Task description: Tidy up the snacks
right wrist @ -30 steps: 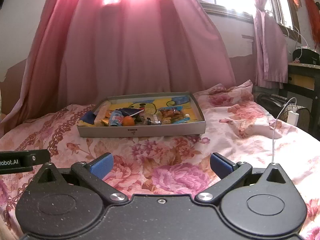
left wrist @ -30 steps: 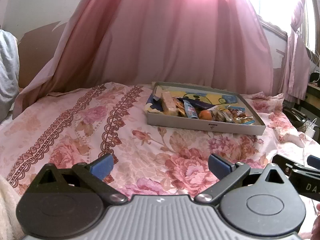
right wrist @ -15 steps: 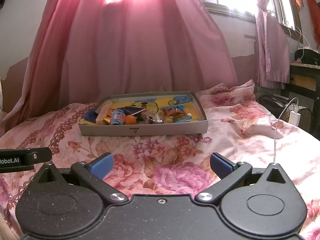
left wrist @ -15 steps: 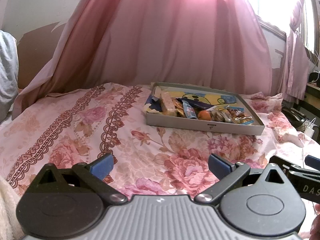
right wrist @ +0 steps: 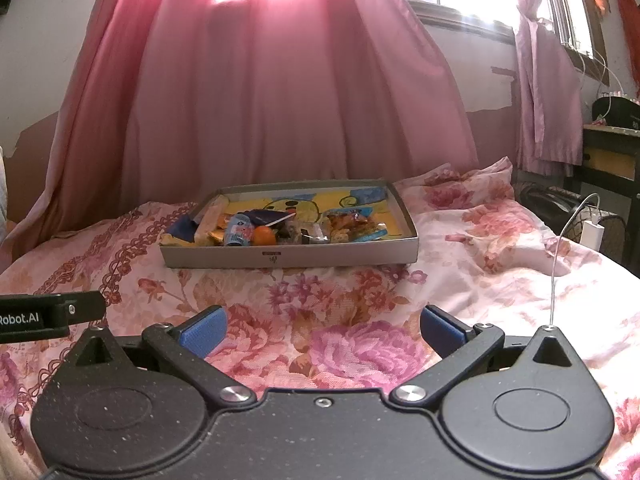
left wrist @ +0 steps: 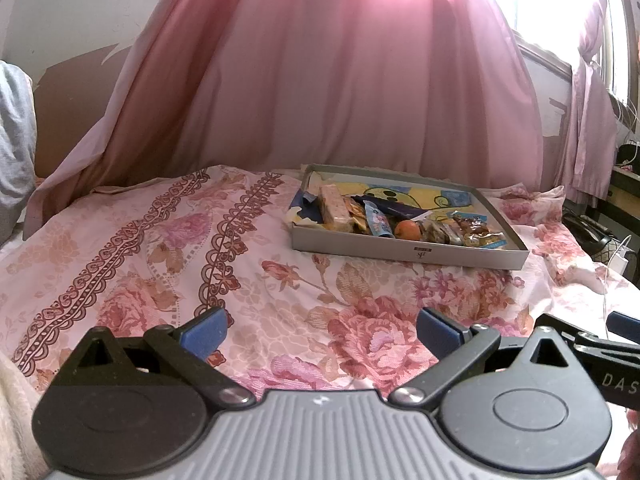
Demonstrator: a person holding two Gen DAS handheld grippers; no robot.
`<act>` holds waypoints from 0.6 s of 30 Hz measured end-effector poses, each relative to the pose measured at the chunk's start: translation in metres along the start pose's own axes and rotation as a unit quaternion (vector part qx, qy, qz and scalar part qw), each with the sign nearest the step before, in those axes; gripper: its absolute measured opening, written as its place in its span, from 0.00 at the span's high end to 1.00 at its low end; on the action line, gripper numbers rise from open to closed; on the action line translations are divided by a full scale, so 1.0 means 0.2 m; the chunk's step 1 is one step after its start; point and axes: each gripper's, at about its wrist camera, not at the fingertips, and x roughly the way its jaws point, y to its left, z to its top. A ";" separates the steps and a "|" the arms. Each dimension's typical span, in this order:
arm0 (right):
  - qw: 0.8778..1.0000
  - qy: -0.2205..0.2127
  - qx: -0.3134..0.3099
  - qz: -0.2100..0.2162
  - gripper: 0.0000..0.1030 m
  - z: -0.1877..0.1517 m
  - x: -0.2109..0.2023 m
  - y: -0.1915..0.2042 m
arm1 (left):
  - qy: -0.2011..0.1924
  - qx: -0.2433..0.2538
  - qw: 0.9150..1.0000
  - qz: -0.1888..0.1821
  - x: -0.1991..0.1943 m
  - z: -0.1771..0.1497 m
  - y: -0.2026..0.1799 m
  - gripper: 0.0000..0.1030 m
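A shallow grey cardboard box (left wrist: 408, 253) (right wrist: 288, 257) lies on the flowered bedspread ahead of both grippers. Inside it sit several snacks: a pale wafer bar (left wrist: 335, 209), a blue packet (left wrist: 378, 222) (right wrist: 239, 230), a small orange fruit (left wrist: 407, 230) (right wrist: 265, 236) and clear wrapped sweets (left wrist: 468, 230) (right wrist: 352, 226). My left gripper (left wrist: 320, 330) stands open over the bedspread, well short of the box, nothing between its blue pads. My right gripper (right wrist: 322, 330) is open and empty too, at a similar distance.
The bed (left wrist: 160, 248) is bounded at the back by pink curtains (right wrist: 260, 100). A white charger with a cable (right wrist: 592, 232) and a dark desk (right wrist: 612, 160) stand off the right side. Grey cloth (left wrist: 14, 148) hangs at the far left.
Both grippers have drifted slightly nearer the box, which sits a touch larger in view. Jaws stay open and the snacks have not moved.
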 end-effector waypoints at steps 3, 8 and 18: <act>1.000 0.001 -0.001 0.001 0.01 0.00 0.00 0.00 | 0.000 0.000 1.000 0.000 0.00 0.00 0.00 0.00; 1.000 0.000 -0.001 0.000 0.01 0.00 0.00 0.00 | 0.000 0.000 1.000 -0.001 0.00 0.00 0.00 0.00; 1.000 0.001 -0.002 0.003 0.01 -0.01 0.00 0.00 | 0.000 0.000 1.000 -0.001 0.00 0.00 0.00 0.00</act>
